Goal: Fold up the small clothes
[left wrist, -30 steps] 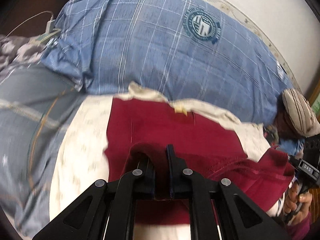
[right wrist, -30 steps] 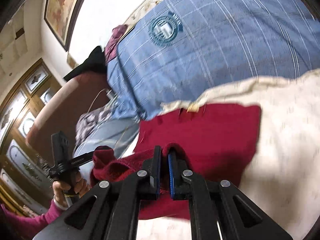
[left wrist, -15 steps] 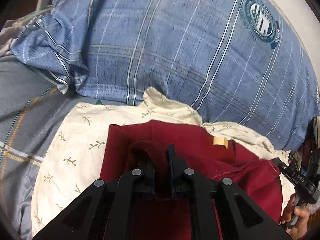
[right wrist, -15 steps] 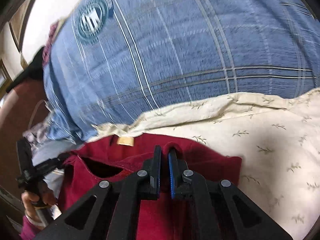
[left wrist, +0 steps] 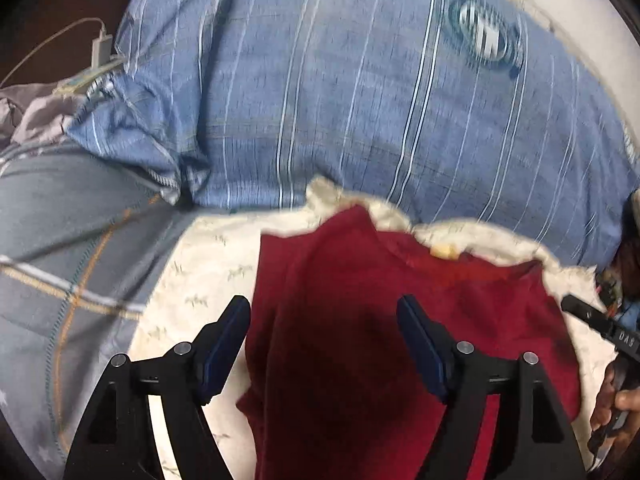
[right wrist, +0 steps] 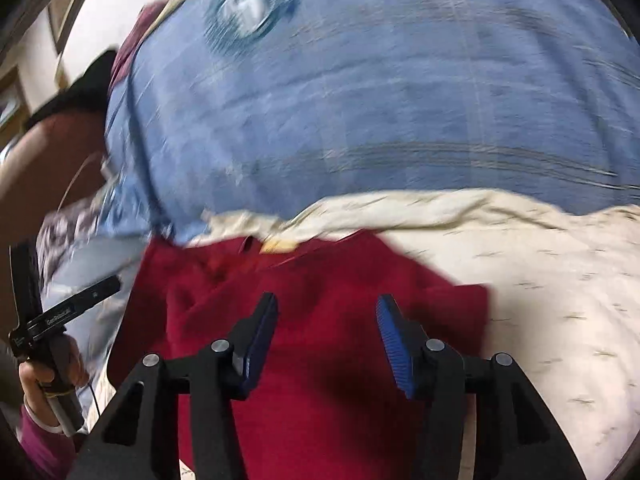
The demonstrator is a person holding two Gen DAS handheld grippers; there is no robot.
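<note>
A dark red garment (left wrist: pixel 360 320) lies folded over on a cream leaf-print cloth (left wrist: pixel 208 272), its neck label toward the blue pillow. My left gripper (left wrist: pixel 324 340) is open above the garment's left part and holds nothing. In the right wrist view the same garment (right wrist: pixel 320 300) lies on the cream cloth (right wrist: pixel 540 280), and my right gripper (right wrist: pixel 326 340) is open above its right part, empty. Each view shows the other gripper at its edge: the right one (left wrist: pixel 600 328) and the left one (right wrist: pixel 68 308).
A large blue plaid pillow (left wrist: pixel 360 100) lies right behind the garment. A grey-blue bedsheet (left wrist: pixel 60 260) is at the left. A white charger and cable (left wrist: pixel 98 46) lie at the far left. A brown headboard (right wrist: pixel 48 168) stands at the left of the right wrist view.
Both grippers were shut on the red garment's folded edge; both have opened and let it go. The garment now lies flat on the cream cloth, and both grippers have pulled back slightly.
</note>
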